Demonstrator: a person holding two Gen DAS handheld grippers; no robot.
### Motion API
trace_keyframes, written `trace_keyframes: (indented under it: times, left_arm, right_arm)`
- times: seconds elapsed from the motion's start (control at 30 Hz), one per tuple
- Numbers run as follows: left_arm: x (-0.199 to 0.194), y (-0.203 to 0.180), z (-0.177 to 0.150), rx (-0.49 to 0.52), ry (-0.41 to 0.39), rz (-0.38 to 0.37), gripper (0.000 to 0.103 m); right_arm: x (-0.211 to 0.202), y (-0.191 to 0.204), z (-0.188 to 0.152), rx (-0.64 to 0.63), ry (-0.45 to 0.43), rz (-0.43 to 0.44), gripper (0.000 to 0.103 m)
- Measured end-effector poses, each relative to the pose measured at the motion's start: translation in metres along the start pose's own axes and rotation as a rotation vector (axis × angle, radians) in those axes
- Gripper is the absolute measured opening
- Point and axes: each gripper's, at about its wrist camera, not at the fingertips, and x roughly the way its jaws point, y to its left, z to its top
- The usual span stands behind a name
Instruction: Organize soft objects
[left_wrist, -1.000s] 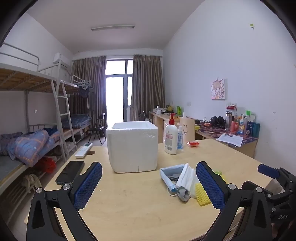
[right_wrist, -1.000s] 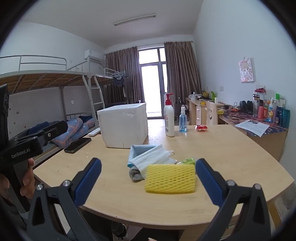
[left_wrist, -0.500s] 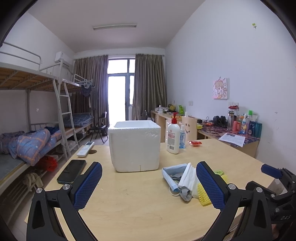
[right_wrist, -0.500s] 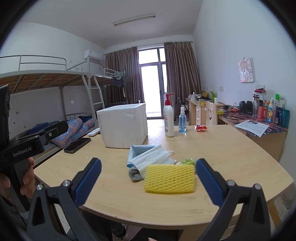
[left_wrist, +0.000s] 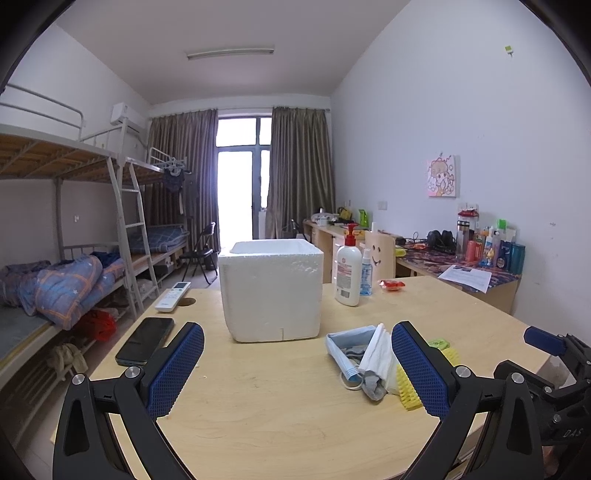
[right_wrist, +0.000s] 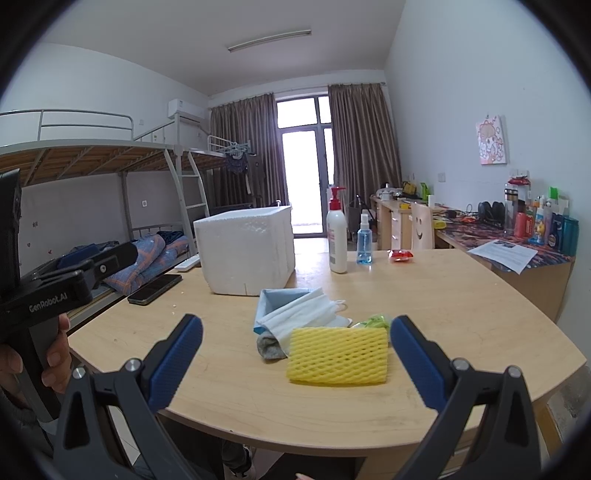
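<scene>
Approach step: both the right tool (right_wrist: 295, 354) and left tool (left_wrist: 297, 363) gape wide and empty, so next probably pinch the yellow foam net (right_wrist: 338, 356) for the white box (right_wrist: 245, 251).

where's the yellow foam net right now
The yellow foam net lies flat on the table near its front edge in the right wrist view, touching the grey sock and white masks behind it.

I see a light wooden table (right_wrist: 461, 314) carrying a white foam box (right_wrist: 245, 253) mid-table and a phone (right_wrist: 155, 289) by its left edge. Near the front edge lie a yellow foam net (right_wrist: 338, 356), face masks (right_wrist: 299, 314) and a grey sock (right_wrist: 269, 345); a lotion bottle (right_wrist: 337, 238) stands toward the far edge.
</scene>
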Motion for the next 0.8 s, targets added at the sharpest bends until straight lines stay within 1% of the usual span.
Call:
trace_keyframes:
  times: [0.53, 0.8]
  left_arm:
    - [-0.0009, 0.0021, 0.0005, 0.004, -0.002, 0.001, 0.102]
    - [-0.0021, -0.0003, 0.0037, 0.006, -0.028, 0.006, 0.102]
  right_arm:
    - [0.0, 0.0001, -0.0011, 0.001, 0.004, -0.004, 0.103]
    - [0.0011, -0.0001, -0.0019, 0.003, 0.0, -0.007, 0.103]
